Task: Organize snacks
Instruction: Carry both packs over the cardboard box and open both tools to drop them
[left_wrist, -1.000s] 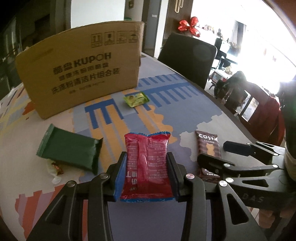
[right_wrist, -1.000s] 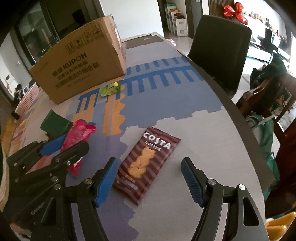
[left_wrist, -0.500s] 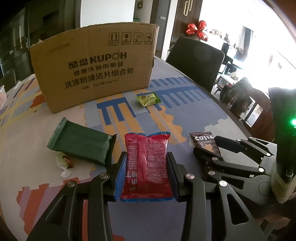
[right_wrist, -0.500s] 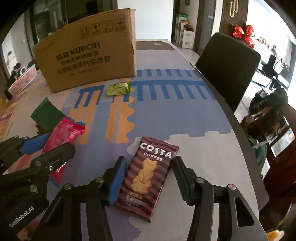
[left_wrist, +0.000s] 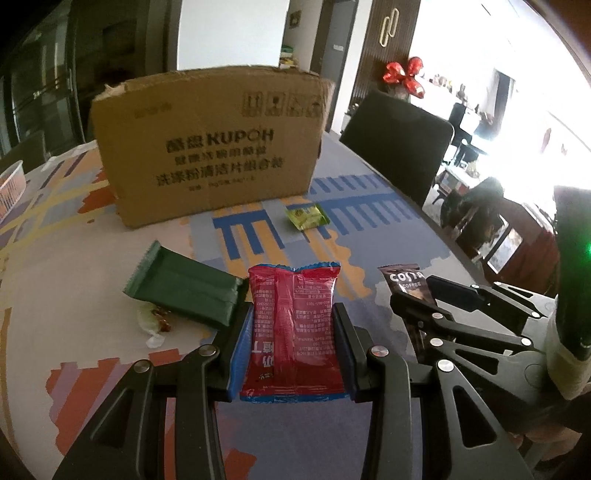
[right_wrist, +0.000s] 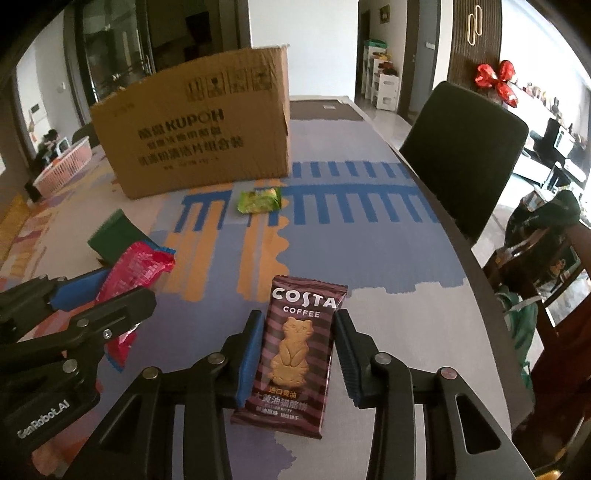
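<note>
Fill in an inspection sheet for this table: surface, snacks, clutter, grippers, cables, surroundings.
Surface: table with a blue, orange and grey patterned cover.
Job's things: red snack pack and Costa biscuit pack, both held; dark green packet and light green packet lying on the cover; cardboard box standing at the far side.
Clutter: small wrapped candy beside the dark green packet.
Grippers: left gripper shut on the red snack pack; right gripper has just been closing, its pads now against the Costa biscuit pack.
Cables: nothing seen.
Surroundings: black chair at the table's edge; pink basket at far left.
</note>
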